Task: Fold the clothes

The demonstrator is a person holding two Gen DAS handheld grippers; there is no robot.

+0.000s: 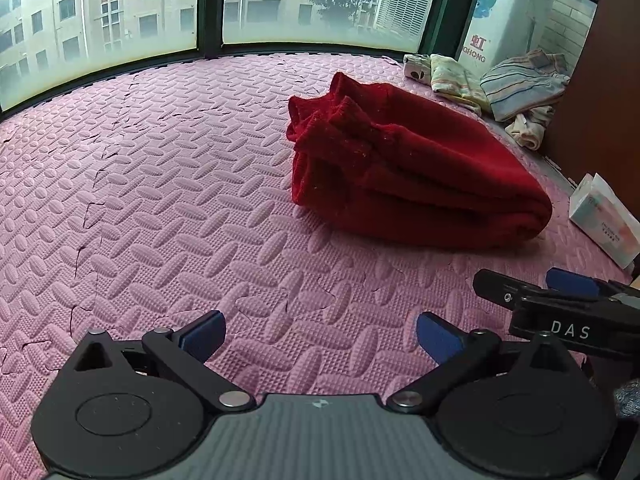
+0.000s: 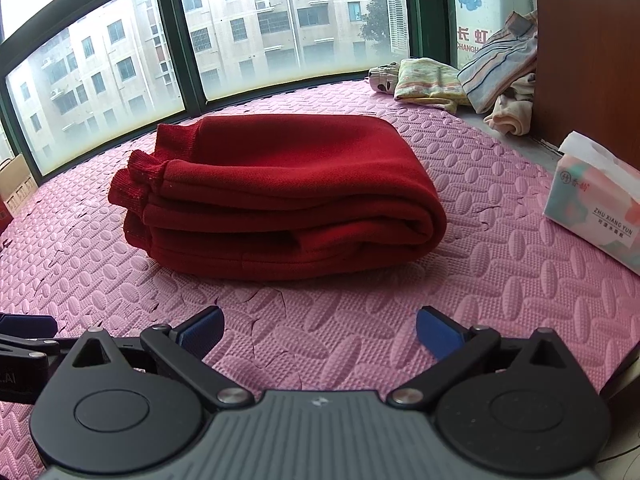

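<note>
The red garment [image 2: 276,200] lies folded in thick layers on the mat [image 2: 480,280], cuffs stacked left. Both grippers' fingers [image 1: 204,334] [image 2: 438,334] are spread wide, empty.

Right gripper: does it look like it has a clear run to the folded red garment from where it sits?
Probably yes. The right gripper is open and empty, and only bare pink mat shows between it and the red garment. The tissue pack lies off to the side.
</note>
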